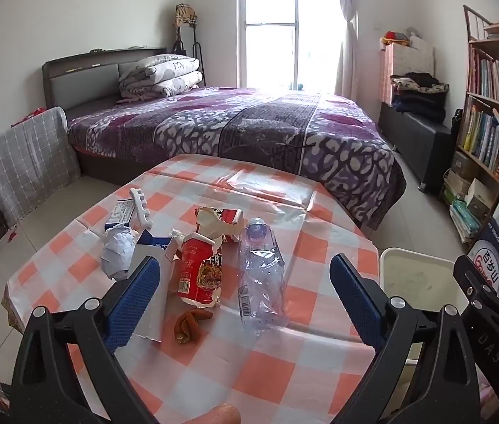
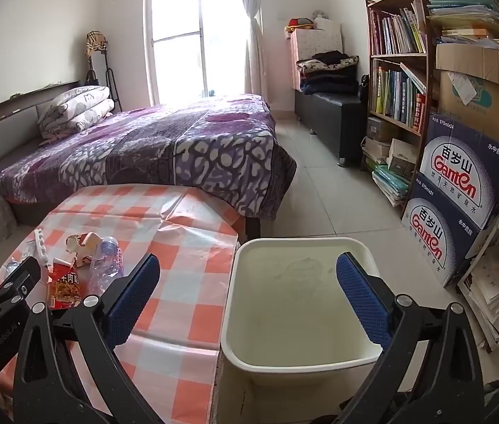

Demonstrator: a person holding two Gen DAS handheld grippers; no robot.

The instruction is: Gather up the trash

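Trash lies on the checked table: a crushed clear bottle, a torn red noodle cup, a torn carton, crumpled paper, a white carton piece, a small box, a white plastic strip and a brown peel. My left gripper is open and empty above the trash. My right gripper is open and empty over the rim of the white bin, which stands empty to the right of the table. The bottle and cup show at left.
A bed with a purple cover stands behind the table. A bookshelf and stacked water cartons line the right wall. A black bench holds folded clothes. Tiled floor lies beyond the bin.
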